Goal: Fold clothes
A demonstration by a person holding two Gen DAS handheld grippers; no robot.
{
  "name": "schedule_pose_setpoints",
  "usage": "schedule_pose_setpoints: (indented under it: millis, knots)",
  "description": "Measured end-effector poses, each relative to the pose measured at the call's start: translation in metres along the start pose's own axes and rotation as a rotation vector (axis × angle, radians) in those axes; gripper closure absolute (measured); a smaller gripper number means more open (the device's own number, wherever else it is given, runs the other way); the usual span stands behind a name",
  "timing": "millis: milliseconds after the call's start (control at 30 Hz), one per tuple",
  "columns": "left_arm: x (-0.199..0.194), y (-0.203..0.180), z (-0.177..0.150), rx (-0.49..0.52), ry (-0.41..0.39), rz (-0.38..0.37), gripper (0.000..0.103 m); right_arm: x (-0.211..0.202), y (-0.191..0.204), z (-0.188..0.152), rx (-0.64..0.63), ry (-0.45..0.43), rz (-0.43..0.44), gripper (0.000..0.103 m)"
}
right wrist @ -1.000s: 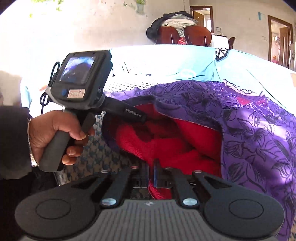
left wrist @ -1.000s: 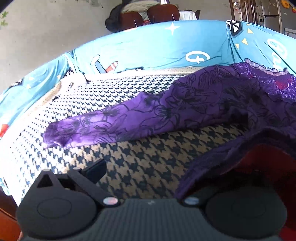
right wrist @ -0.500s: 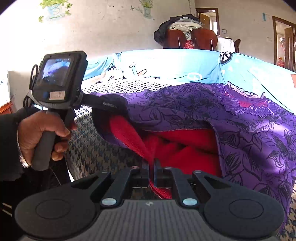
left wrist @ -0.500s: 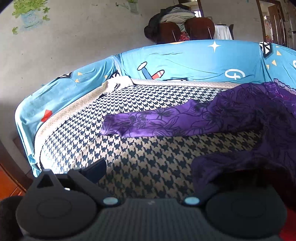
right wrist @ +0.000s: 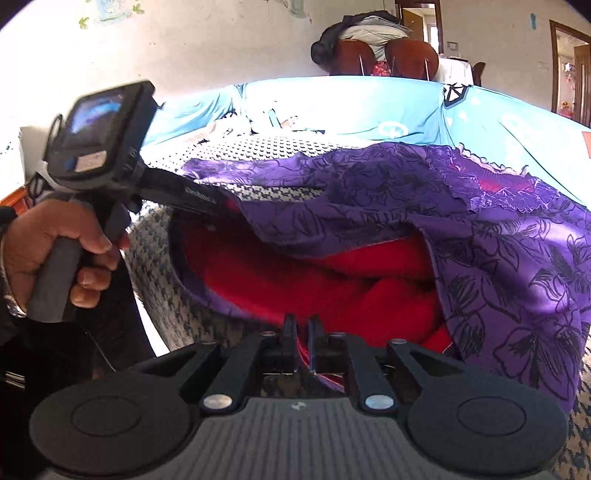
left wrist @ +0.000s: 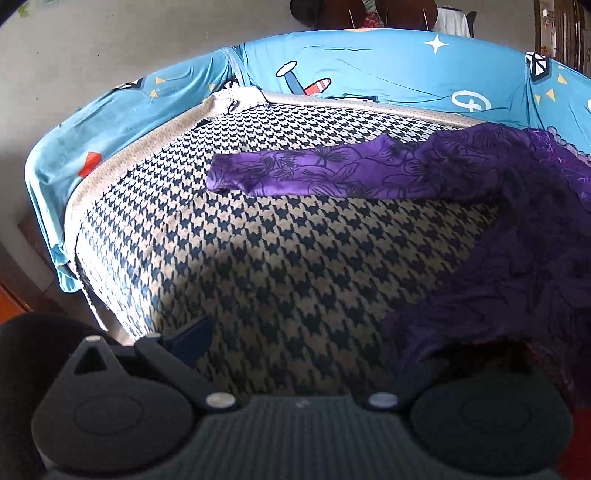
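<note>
The right gripper (right wrist: 302,341) is kept clamped on the red-lined hem of the purple garment (right wrist: 480,236). The left gripper (right wrist: 221,203) is hidden under the lifted cloth, so its state cannot be told. Since a second ago, the sleeve (left wrist: 295,173) is seen farther away on the houndstooth cover (left wrist: 277,266), with free room toward the blue sheet (left wrist: 369,62).

I'm working in a home, by the look of it a living room. A sofa (left wrist: 295,266) under a houndstooth throw has its back and arm draped in a blue cartoon-print cover (left wrist: 369,70). Behind it stand wooden chairs (right wrist: 380,55) heaped with clothing, a plastered wall with plant decals (right wrist: 110,11), and wooden doorways (right wrist: 569,70).
</note>
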State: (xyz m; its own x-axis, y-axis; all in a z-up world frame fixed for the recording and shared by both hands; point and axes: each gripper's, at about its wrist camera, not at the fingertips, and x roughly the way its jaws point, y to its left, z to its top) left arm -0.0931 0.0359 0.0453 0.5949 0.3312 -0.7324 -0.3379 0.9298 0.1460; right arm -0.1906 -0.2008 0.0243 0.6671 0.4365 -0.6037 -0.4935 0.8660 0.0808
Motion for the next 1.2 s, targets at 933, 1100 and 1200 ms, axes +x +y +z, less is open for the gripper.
schedule_pose_setpoints:
  millis: [933,1100,1200]
  knots:
    - [-0.059,-0.043,-0.036,0.169,-0.065,-0.201,0.000,-0.041,-0.018,-0.036,0.107,0.013,-0.334,0.089]
    - [-0.060,-0.055,-0.040,0.205,-0.066,-0.225,0.000,-0.049,-0.028,-0.045,0.180,0.040,-0.387,0.088]
    - [-0.061,-0.058,-0.043,0.218,-0.067,-0.237,0.000,-0.051,-0.035,-0.049,0.220,0.056,-0.421,0.088]
